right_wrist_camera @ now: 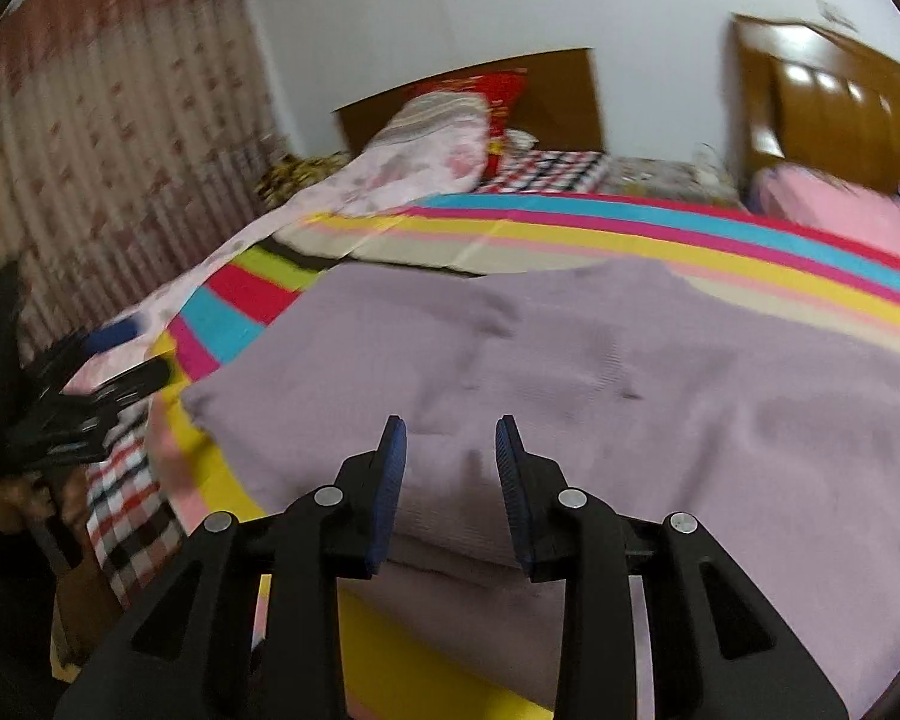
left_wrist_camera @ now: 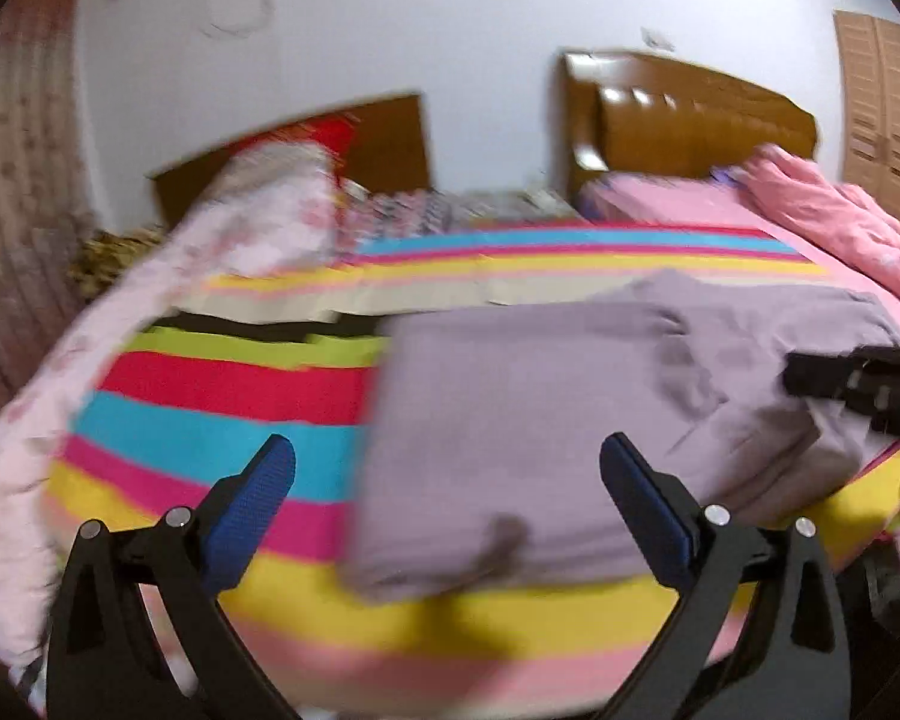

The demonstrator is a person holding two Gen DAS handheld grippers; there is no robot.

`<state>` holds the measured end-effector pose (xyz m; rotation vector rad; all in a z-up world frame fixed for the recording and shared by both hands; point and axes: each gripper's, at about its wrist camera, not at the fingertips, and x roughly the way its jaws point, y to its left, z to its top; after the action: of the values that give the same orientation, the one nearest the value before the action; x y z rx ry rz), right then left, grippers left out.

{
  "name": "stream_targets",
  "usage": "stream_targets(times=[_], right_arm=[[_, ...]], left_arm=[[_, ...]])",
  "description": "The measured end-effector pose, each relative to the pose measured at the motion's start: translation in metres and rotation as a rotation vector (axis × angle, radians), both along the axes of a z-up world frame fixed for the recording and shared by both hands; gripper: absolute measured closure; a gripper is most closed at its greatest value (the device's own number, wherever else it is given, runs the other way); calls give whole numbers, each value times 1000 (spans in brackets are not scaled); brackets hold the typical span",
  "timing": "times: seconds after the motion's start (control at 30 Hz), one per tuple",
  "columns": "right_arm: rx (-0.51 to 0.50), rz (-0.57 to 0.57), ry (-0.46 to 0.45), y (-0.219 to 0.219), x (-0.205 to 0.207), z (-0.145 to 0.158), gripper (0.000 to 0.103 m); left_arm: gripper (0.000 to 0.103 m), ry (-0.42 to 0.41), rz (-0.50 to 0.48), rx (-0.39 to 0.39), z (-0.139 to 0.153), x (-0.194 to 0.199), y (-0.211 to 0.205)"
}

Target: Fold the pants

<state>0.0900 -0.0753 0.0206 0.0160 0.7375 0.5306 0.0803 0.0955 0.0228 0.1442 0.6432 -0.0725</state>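
- The bed (left_wrist_camera: 222, 396) with its stripy cover is giving a flat place for folding.
- The purple pants (left_wrist_camera: 510, 420) are lying folded on it, near the front edge.
- The left tongs (left_wrist_camera: 447, 462) are hanging wide open, holding nothing.
- The right tongs (right_wrist_camera: 450, 438) are standing a little apart over the pants' near edge, probably letting go.

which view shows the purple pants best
The right wrist view: the purple pants fill most of it, folded on the striped bedspread, with the stacked layers visible at the near edge under the right gripper. The left wrist view shows the pants smaller, blurred, with the open left gripper clear of them.
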Motion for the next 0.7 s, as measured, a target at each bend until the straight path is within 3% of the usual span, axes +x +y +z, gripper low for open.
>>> stream_targets(times=[0.07, 0.13, 0.17, 0.23, 0.3, 0.37, 0.47, 0.6, 0.67, 0.7], right_arm=[[-40, 11, 62, 2, 4, -16, 73], [19, 30, 86, -12, 1, -26, 72], [44, 29, 116, -20, 2, -26, 72], [54, 36, 150, -28, 5, -19, 72], [67, 19, 115, -38, 11, -4, 69], [58, 12, 67, -40, 24, 9, 68], [0, 39, 73, -20, 61, 11, 65], [-85, 15, 143, -10, 96, -14, 65], [6, 7, 163, -25, 99, -17, 66], [35, -49, 144, -39, 97, -13, 67]], left_arm=[[1, 104, -32, 0, -24, 28, -17], [1, 221, -9, -12, -51, 47, -17], [1, 210, -7, -61, -55, 47, -12], [1, 228, -3, -69, -50, 48, -8], [2, 191, 5, -67, -29, 47, -6], [2, 118, -34, -153, 1, 49, -4], [2, 82, -30, -114, 17, 72, -12], [2, 174, -4, -9, -16, 135, -17], [1, 239, 19, 7, -37, 151, -12], [1, 274, 17, -23, -49, 156, -7]])
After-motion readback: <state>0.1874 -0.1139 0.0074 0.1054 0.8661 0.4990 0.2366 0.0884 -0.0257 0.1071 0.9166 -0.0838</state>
